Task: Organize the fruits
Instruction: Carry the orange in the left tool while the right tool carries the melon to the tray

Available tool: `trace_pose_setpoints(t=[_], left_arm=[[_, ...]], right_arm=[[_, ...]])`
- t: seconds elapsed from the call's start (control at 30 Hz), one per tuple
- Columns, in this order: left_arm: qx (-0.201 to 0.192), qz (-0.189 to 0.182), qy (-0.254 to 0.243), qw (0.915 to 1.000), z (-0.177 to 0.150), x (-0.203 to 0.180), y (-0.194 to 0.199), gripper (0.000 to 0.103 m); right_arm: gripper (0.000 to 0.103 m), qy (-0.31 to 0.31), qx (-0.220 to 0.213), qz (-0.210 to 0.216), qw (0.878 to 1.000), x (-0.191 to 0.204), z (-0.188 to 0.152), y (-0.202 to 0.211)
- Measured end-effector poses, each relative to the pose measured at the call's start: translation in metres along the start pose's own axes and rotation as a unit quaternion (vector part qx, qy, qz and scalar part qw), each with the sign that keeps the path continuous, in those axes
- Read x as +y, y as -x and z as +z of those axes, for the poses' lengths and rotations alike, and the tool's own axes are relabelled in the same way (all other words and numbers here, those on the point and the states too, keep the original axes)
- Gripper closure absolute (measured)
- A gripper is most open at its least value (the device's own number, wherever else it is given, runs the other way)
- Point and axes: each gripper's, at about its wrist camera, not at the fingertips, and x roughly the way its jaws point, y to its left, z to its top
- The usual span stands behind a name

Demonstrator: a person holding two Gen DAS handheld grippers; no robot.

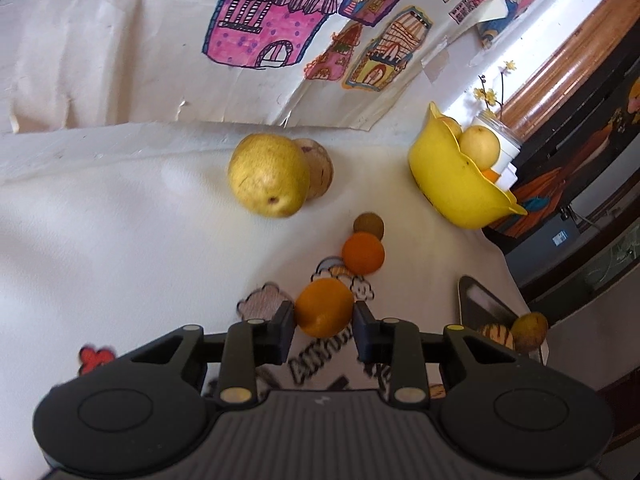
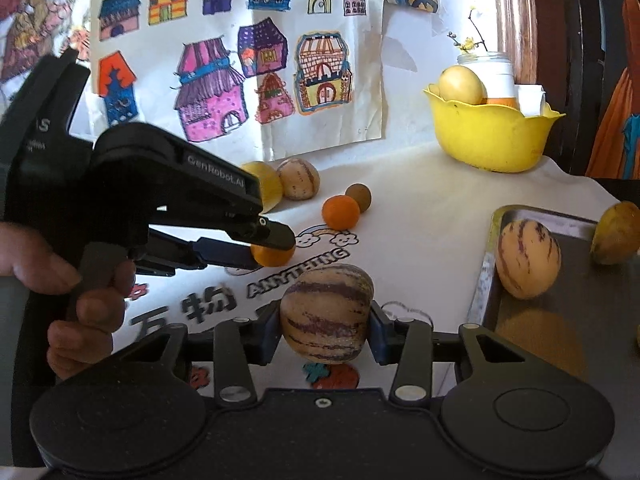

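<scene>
left gripper (image 1: 324,320) is clamped on an orange (image 1: 324,307); right gripper (image 2: 325,326), clamped on a striped melon (image 2: 326,312), probably suits the tray (image 2: 486,276) at three o'clock.

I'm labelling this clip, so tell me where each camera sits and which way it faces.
Left wrist: behind the left tongs, looking down at the table; they grip an orange.
Right wrist: behind the right tongs, which grip a striped melon; a hand shows.
Shared: yellow bowl, tray.

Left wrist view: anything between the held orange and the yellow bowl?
Yes. Beyond the orange in the left gripper, a second orange and a brown fruit; then bare cloth up to the yellow bowl.
</scene>
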Motion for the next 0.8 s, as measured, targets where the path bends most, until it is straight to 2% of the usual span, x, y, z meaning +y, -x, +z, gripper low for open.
trace_pose_setpoints(t=[0.23,0.43,0.6,0.8], left_arm=[[-0.007,0.004,-0.021,0.9997,-0.028,-0.007,0.028,0.070],[-0.007,-0.008,-0.046,0.9989,-0.048,-0.026,0.045,0.070],[-0.002,-0.020,-0.075,0.9969,-0.057,-0.058,0.048,0.070],[-0.004,-0.036,-0.117,0.9924,-0.067,-0.105,0.043,0.070]], right_arm=[[0.058,-0.019,-0.019,0.015,1.000,0.002,-0.016,0.041],[0.058,-0.067,-0.041,0.020,0.997,-0.014,-0.028,0.076],[0.058,-0.093,-0.065,0.011,0.994,-0.034,-0.034,0.103],[0.058,-0.113,-0.087,-0.025,0.989,-0.067,-0.045,0.125]])
